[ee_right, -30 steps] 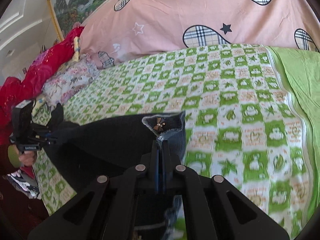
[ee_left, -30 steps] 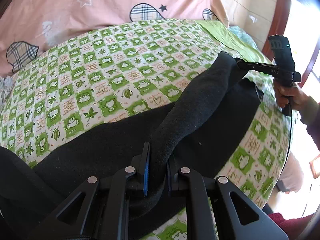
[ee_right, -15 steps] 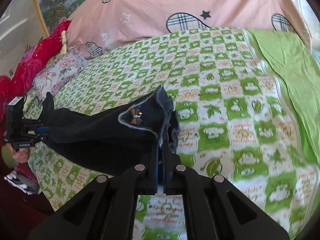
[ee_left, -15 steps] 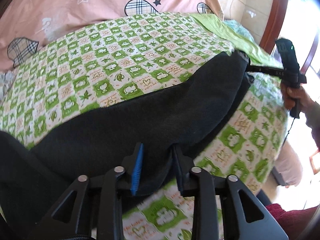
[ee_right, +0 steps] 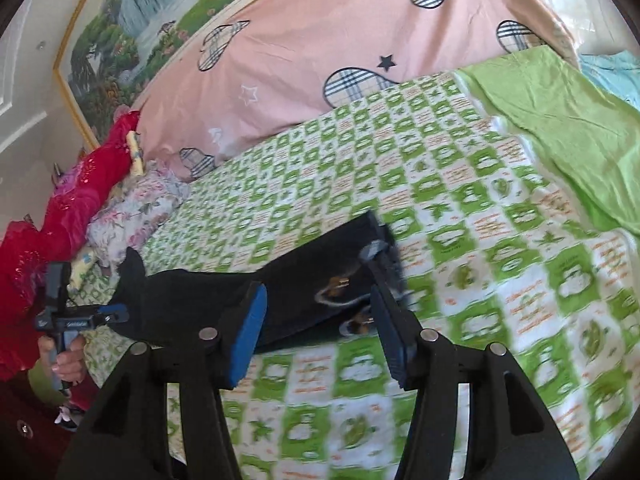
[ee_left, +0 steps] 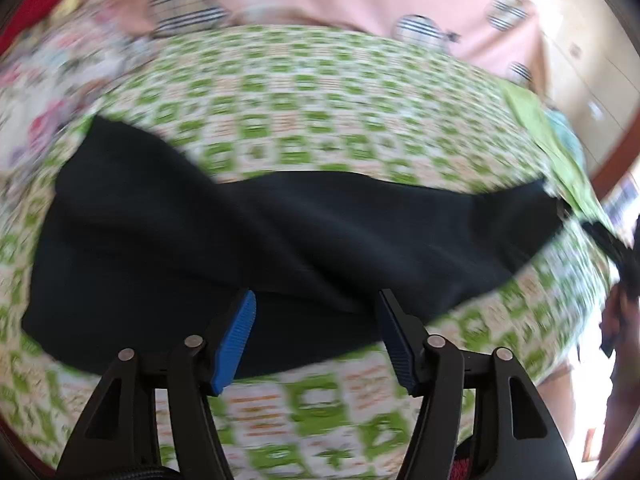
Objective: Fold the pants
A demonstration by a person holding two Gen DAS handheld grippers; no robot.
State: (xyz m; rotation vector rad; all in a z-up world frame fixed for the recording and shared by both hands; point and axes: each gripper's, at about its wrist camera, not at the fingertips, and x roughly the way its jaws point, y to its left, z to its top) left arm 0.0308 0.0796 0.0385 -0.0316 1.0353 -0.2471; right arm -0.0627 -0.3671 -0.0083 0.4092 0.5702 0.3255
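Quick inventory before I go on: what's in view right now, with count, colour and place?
pants: one, black, flat on the sheet in front of both grippers
sheet: one, green-and-white check, covering the bed
quilt: one, pink with plaid patches, at the far side of the bed
green cloth: one, lime, right edge of the bed
red cloth: one, left of the bed
painting: one, landscape, on the wall
left gripper: open, above the pants
right gripper: open, at the other end of the pants
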